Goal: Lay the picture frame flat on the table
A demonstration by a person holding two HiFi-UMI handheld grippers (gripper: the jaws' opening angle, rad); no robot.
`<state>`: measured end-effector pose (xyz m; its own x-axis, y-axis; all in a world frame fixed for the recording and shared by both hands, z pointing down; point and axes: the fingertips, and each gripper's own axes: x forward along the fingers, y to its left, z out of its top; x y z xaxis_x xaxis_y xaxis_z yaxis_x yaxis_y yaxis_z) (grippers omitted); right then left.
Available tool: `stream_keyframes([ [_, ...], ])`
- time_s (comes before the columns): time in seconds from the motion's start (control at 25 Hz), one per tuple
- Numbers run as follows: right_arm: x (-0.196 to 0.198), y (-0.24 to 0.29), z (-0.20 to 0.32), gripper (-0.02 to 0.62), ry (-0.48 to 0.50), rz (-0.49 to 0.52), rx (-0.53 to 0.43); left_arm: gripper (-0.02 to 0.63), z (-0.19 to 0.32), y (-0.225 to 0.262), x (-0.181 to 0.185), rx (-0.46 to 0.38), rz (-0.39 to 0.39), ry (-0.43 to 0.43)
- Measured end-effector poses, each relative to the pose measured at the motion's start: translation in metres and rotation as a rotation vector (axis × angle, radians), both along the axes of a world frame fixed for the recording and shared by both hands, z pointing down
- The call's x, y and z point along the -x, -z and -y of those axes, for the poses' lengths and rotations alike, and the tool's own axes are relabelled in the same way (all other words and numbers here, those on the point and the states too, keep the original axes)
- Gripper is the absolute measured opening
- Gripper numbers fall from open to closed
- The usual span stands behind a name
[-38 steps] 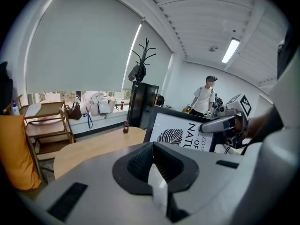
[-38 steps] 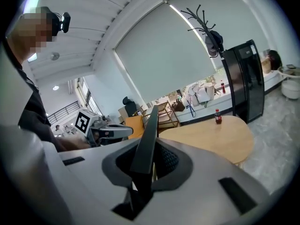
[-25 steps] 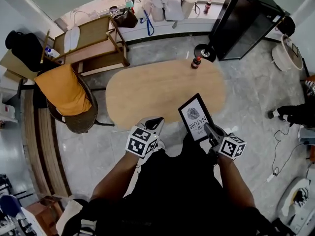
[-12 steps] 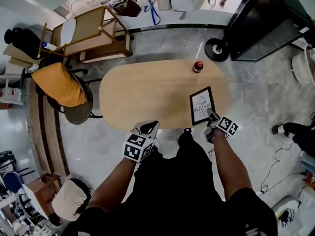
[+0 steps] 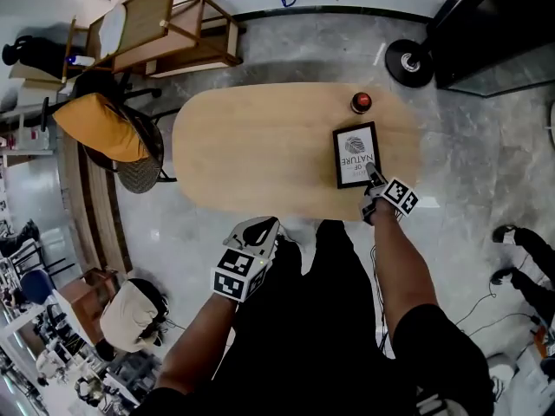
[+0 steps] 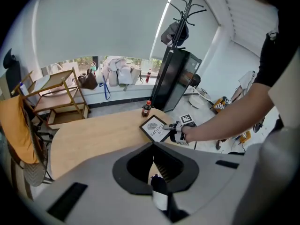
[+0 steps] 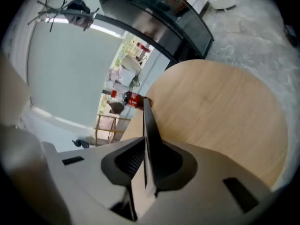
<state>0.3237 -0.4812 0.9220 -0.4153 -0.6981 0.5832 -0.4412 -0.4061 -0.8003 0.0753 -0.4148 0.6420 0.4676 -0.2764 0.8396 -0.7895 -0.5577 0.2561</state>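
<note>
You brought the picture frame [image 5: 356, 155] in over the worktop [image 5: 260, 154]; it looked flat, nearly done. Right gripper [image 5: 375, 177] fingers clamped its edge; left gripper [image 5: 260, 228] fingers closed, empty.

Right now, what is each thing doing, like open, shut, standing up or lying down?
picture frame: lying face up on the table.
right gripper: shut on the picture frame's near edge.
left gripper: shut, empty, held short of the table.
bottle: upright, cap on, apart from the frame.
chair: orange cloth draped over it.
</note>
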Motion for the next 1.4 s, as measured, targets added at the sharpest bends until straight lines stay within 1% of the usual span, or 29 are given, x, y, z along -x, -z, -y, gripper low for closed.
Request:
stream_keyframes([
  [0.04, 0.004, -0.009, -0.002, 0.062, 0.078, -0.022, 0.014, 0.006, -0.001, -0.005, 0.002, 0.009, 0.007, 0.012],
  [0.12, 0.019, -0.025, -0.016, 0.198, 0.282, -0.061, 0.047, 0.006, -0.004, -0.012, 0.006, 0.029, 0.019, 0.039],
  [0.16, 0.025, -0.031, -0.025, 0.234, 0.387, -0.087, 0.059, 0.006, -0.006, -0.015, 0.007, 0.039, 0.022, 0.054],
  [0.2, 0.029, -0.034, -0.032, 0.251, 0.48, -0.115, 0.065, 0.006, -0.007, -0.018, 0.008, 0.048, 0.021, 0.069],
  [0.28, 0.033, -0.038, -0.045, 0.265, 0.625, -0.163, 0.071, 0.006, -0.01, -0.021, 0.006, 0.062, 0.013, 0.094],
  [0.36, 0.036, -0.043, -0.057, 0.282, 0.732, -0.192, 0.089, 0.006, -0.012, -0.023, 0.002, 0.072, 0.0, 0.105],
  [0.52, 0.04, -0.056, -0.072, 0.29, 0.867, -0.246, 0.128, 0.006, -0.016, -0.028, -0.006, 0.08, -0.016, 0.095],
  [0.6, 0.041, -0.063, -0.08, 0.295, 0.93, -0.299, 0.149, 0.006, -0.016, -0.028, -0.005, 0.081, -0.018, 0.096],
  [0.68, 0.038, -0.073, -0.089, 0.295, 1.025, -0.395, 0.187, 0.006, -0.016, -0.027, -0.003, 0.08, -0.018, 0.099],
  [0.76, 0.034, -0.083, -0.1, 0.295, 1.143, -0.499, 0.234, 0.006, -0.016, -0.027, -0.002, 0.079, -0.018, 0.1],
  [0.84, 0.038, -0.087, -0.106, 0.285, 1.25, -0.566, 0.245, 0.006, -0.018, -0.026, -0.001, 0.079, -0.019, 0.1],
  [0.96, 0.026, -0.095, -0.103, 0.272, 1.393, -0.755, 0.257, 0.006, -0.022, -0.028, 0.001, 0.084, -0.018, 0.109],
  [1.04, 0.025, -0.1, -0.108, 0.272, 1.453, -0.812, 0.282, 0.006, -0.025, -0.03, 0.003, 0.082, -0.015, 0.107],
  [1.08, 0.025, -0.102, -0.109, 0.272, 1.46, -0.818, 0.296, 0.006, -0.025, -0.029, 0.004, 0.078, -0.017, 0.108],
  [1.12, 0.025, -0.102, -0.11, 0.273, 1.449, -0.813, 0.309, 0.006, -0.027, -0.028, 0.005, 0.074, -0.022, 0.107],
  [1.24, 0.026, -0.094, -0.107, 0.273, 1.369, -0.795, 0.319, 0.006, -0.035, -0.023, 0.009, 0.046, -0.04, 0.093],
  [1.4, 0.03, -0.064, -0.107, 0.273, 1.308, -0.822, 0.277, 0.006, -0.05, -0.011, 0.019, -0.002, -0.067, 0.088],
])
